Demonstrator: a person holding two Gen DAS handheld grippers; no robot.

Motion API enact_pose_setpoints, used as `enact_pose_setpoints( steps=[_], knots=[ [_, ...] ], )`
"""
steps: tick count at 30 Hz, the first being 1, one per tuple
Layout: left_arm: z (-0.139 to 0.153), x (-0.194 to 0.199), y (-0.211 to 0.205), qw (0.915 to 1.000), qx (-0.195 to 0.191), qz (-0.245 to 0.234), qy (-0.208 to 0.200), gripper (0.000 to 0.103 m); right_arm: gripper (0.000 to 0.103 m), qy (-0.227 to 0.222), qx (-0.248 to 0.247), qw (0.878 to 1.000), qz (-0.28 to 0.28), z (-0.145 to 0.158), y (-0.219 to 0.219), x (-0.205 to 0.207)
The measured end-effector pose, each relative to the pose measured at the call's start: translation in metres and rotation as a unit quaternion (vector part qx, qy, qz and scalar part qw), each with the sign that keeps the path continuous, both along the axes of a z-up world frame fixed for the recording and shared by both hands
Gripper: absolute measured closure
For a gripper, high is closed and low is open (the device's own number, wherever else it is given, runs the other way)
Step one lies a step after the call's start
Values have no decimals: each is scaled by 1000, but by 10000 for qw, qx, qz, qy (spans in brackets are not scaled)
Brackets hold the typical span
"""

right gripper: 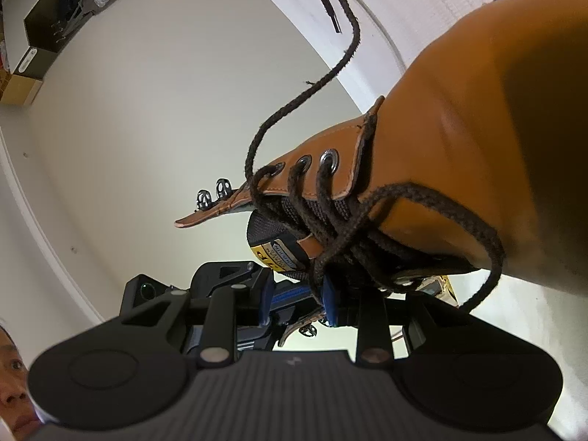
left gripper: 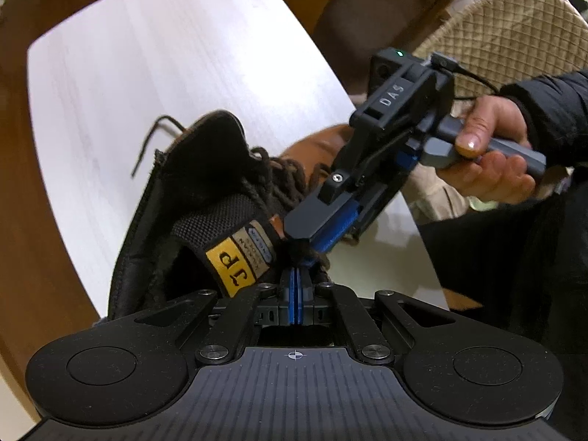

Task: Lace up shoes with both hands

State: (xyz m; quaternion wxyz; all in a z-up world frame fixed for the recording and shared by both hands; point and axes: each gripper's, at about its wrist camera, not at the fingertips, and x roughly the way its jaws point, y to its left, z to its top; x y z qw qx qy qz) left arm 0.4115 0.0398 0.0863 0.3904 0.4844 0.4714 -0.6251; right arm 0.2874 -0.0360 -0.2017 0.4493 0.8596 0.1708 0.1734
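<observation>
My left tongs (left gripper: 296,275) were pinched shut at the boot's (left gripper: 191,198) tongue; whether they held lace (right gripper: 330,228) I couldn't tell. My right tongs (left gripper: 312,237) met them from 2 o'clock, gaping with the lace bundle between the blue pads. The boot sat near the counter's (left gripper: 147,55) near edge, bare room toward 11 o'clock. Only the right view showed eyelets (right gripper: 329,160) and a loose lace end.

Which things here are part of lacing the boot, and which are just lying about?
For the job:
- tan boot
- dark brown lace
- metal eyelets
- left gripper, fingers closed on the lace
- right gripper, at the laces

Just around:
- white table
- quilted beige chair
- cardboard boxes
</observation>
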Motion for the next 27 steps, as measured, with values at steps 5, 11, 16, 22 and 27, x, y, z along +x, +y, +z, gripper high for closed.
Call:
enact_pose_setpoints(
  steps=[5, 11, 16, 22, 27],
  knots=[
    [4, -7, 6, 9993, -168, -235, -215, 103, 71, -23, -11, 10000, 26, 0, -3, -1],
    [9, -15, 12, 9974, -364, -389, -483, 103, 71, -53, -17, 10000, 11, -1, -1, 7],
    [9, -17, 21, 9960, -589, -340, -583, 103, 71, -52, -25, 10000, -4, 0, -1, 8],
    [7, -9, 21, 9963, -489, 418, -566, 103, 70, -41, -22, 10000, -19, 0, -2, 3],
    [4, -7, 27, 9936, -607, 771, -557, 103, 70, -45, -34, 10000, 0, 1, -2, 2]
  ],
)
